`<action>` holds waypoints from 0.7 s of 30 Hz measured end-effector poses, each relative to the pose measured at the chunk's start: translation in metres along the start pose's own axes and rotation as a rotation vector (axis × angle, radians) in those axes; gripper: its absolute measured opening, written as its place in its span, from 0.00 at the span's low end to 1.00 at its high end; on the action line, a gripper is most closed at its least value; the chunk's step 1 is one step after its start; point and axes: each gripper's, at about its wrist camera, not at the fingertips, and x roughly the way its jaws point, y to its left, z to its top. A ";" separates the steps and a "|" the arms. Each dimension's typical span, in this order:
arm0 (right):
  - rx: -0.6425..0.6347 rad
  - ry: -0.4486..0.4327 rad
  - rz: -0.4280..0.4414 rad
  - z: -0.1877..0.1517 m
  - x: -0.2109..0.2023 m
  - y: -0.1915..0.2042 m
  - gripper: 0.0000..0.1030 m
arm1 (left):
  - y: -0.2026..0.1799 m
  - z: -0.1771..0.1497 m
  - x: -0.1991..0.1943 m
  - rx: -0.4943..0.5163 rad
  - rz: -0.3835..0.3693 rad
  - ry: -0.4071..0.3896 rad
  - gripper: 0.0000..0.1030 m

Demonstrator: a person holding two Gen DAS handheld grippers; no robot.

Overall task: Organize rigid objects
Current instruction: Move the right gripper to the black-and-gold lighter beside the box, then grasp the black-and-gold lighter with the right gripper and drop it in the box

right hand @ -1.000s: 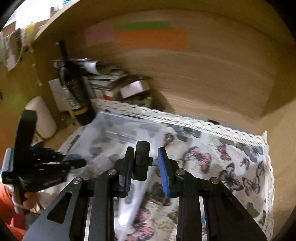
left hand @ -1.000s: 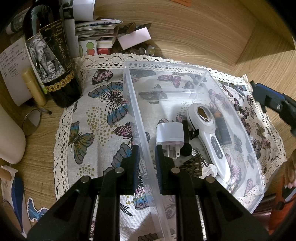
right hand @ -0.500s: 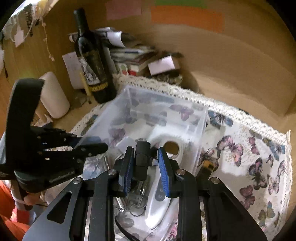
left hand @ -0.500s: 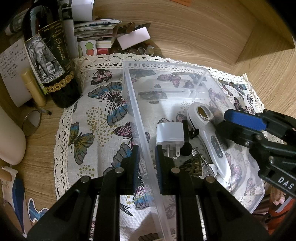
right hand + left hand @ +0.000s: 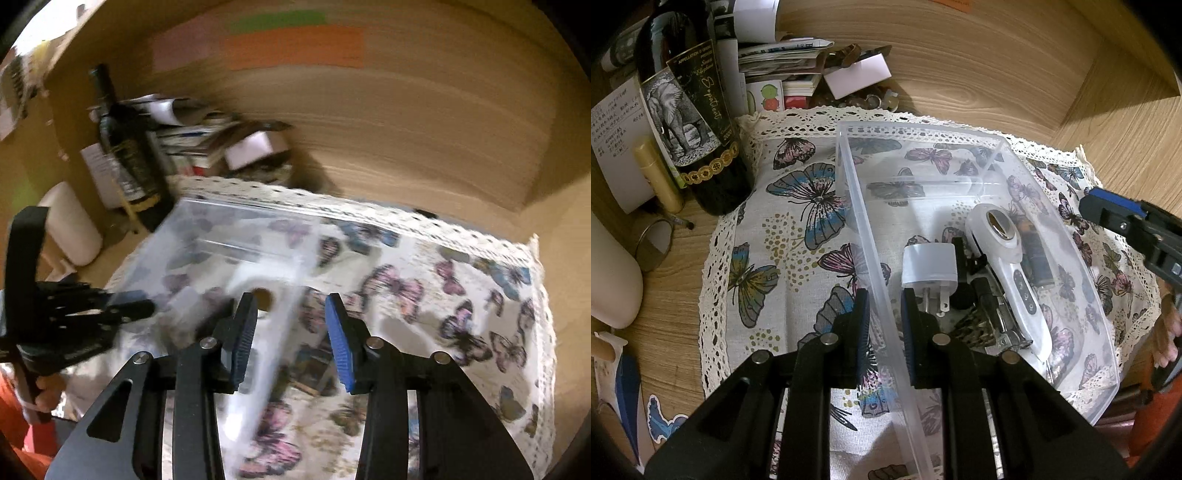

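Note:
A clear plastic bin [image 5: 960,173] sits on a butterfly-print cloth [image 5: 798,206]. Inside lie a white plug adapter [image 5: 930,264], a white handheld device [image 5: 1004,251], a dark cylinder [image 5: 1036,254] and small dark items. My left gripper [image 5: 882,325] is shut on the bin's left wall, one finger on each side. My right gripper [image 5: 290,332] is open and empty, above the bin's right edge [image 5: 258,369]; the view is blurred. It shows in the left wrist view [image 5: 1123,218] at the right.
A dark wine bottle [image 5: 690,110] stands left of the cloth, with a paper stack [image 5: 783,70], a white box [image 5: 857,75], a note [image 5: 617,144] and a white rounded object [image 5: 609,273]. Wooden walls [image 5: 960,55] enclose the back and right.
My right gripper has opened and let go of the small black item it held over the bin. It has drawn back to the right. My left gripper has stayed in place.

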 end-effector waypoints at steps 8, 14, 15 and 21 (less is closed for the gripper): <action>0.057 0.105 -0.039 -0.021 0.035 -0.027 0.34 | 0.000 0.000 0.000 0.000 0.001 0.001 0.16; 0.069 0.182 -0.009 -0.035 0.060 -0.032 0.34 | 0.000 0.000 0.000 0.002 0.001 0.003 0.16; 0.082 0.190 0.003 -0.036 0.063 -0.034 0.34 | 0.001 0.000 0.000 0.002 0.001 0.004 0.16; 0.107 0.215 0.015 -0.035 0.071 -0.033 0.34 | 0.003 0.000 0.000 -0.001 0.006 0.007 0.16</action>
